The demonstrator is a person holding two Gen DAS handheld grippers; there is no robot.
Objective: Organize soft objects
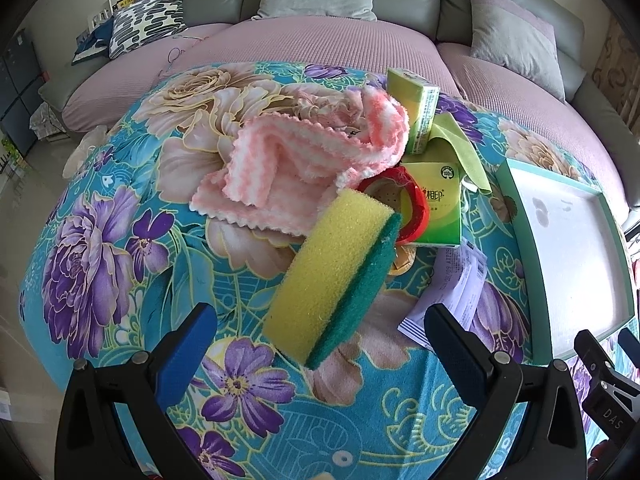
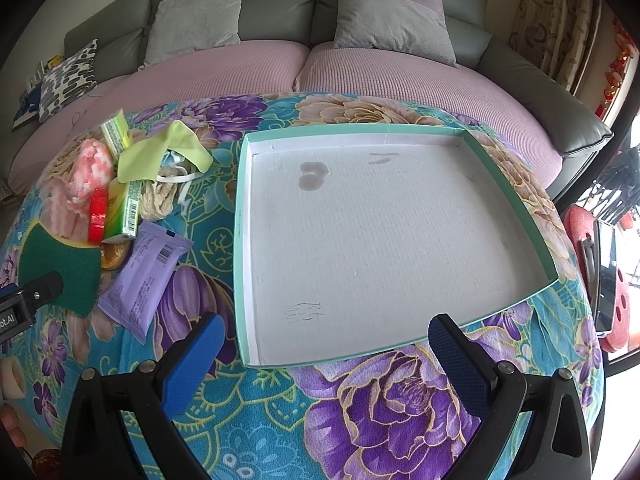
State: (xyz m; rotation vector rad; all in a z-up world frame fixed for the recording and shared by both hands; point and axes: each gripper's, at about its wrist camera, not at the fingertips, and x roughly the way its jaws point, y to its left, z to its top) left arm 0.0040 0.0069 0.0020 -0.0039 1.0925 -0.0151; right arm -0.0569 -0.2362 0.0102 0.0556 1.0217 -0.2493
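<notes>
sponge (image 1: 340,276), yellow foam with a green scouring face, lies tilted on the floral cloth (image 1: 100,240), its far end propped against the pile behind it. it sits straight ahead of the left gripper (image 1: 320,332), between the two fingers' line but not yet touched; jaws spread wide, nothing held. right gripper (image 2: 326,344) also gapes, empty, hovering at the near rim of the shallow teal-edged tray (image 2: 240,240), which holds nothing.

pile behind the sponge: pink-and-white towel (image 1: 288,160) crumpled, a red ring-shaped item (image 1: 416,208) leaning on a green tissue box (image 1: 440,208), a second green box (image 1: 416,112) further back, a lime cloth (image 2: 168,152), a coil of pale rope (image 2: 160,196), a purple wipes packet (image 2: 140,276) flat on the cloth just beside the tray.

judgement: step in hand is the left-side pick of the sponge, the tray being the likely destination. to do it well, advance until both pads bracket the long faces, yellow on one side, green on the other, at mid-length. close gently: foam compresses, so a hard squeeze is unnecessary. lift clear before swinging right, since the propped end touches the red ring and could drag it along.
</notes>
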